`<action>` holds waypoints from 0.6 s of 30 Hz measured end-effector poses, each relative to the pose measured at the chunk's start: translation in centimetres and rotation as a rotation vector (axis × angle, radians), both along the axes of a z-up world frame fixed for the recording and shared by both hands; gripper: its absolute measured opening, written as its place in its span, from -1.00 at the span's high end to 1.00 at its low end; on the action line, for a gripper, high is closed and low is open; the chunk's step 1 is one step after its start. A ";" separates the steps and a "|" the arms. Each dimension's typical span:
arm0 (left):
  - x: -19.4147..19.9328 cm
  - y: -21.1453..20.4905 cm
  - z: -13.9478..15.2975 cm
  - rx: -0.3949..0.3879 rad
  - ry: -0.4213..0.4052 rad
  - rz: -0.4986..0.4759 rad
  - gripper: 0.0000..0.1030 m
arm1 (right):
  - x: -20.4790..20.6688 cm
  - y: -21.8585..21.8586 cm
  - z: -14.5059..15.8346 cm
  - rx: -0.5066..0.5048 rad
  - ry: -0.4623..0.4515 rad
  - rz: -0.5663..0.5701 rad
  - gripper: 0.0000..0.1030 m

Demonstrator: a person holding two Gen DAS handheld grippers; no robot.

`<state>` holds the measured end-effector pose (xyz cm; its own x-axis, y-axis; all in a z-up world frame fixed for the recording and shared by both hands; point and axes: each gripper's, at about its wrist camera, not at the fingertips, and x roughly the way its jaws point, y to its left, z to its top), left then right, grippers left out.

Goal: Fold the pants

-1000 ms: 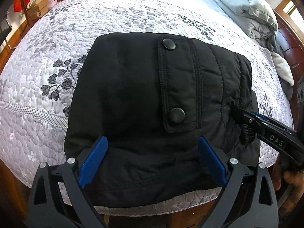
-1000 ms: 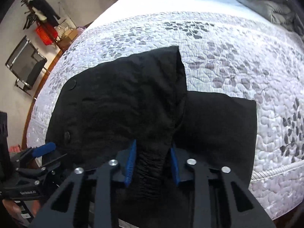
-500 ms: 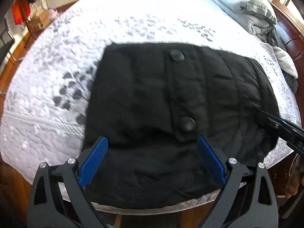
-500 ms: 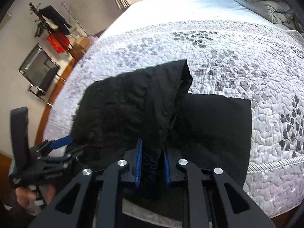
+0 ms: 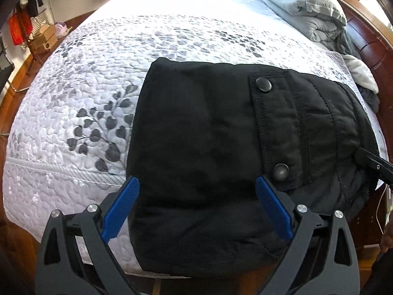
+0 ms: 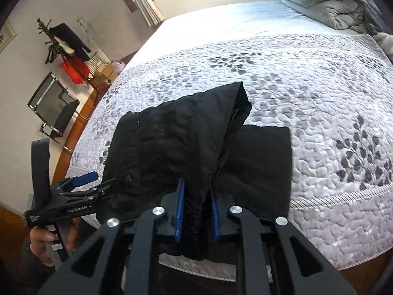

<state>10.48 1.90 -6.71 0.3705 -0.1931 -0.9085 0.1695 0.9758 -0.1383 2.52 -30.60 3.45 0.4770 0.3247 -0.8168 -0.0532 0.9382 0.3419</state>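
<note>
1. The black pants (image 5: 203, 152) lie in a thick folded bundle at the near edge of the bed (image 5: 73, 113), one snap flap (image 5: 277, 132) facing up. Over the last second the bundle sits further to the right in the left wrist view, and more patterned quilt shows on its left.

2. The right gripper (image 6: 196, 211) is clamped on the ribbed edge of the pants, its blue pads narrow around the cloth. That edge is lifted into a peak (image 6: 235, 98), higher above the flat layer (image 6: 260, 162) than a second ago, so a fold looks to be in progress.

3. The left gripper (image 5: 196, 211) stands wide, its pads on either side of the bundle's near end, gripping nothing. In the right wrist view it has drawn back from the pants to just beside their left edge.

4. Judged from this, the top layer needs carrying over and laying flat.

5. A grey duvet (image 5: 307, 12) lies at the far end.
</note>
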 end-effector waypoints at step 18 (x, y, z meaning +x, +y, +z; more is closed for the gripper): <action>-0.9 -2.8 -1.5 0.047 0.037 -0.095 -0.85 | -0.3 -5.3 -5.7 -0.004 0.113 -0.136 0.61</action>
<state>9.56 -0.95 -8.19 0.3182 -0.1824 -0.9303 0.2568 0.9612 -0.1006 2.20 -35.85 -2.30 0.4214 0.2598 -0.8689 0.1132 0.9355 0.3346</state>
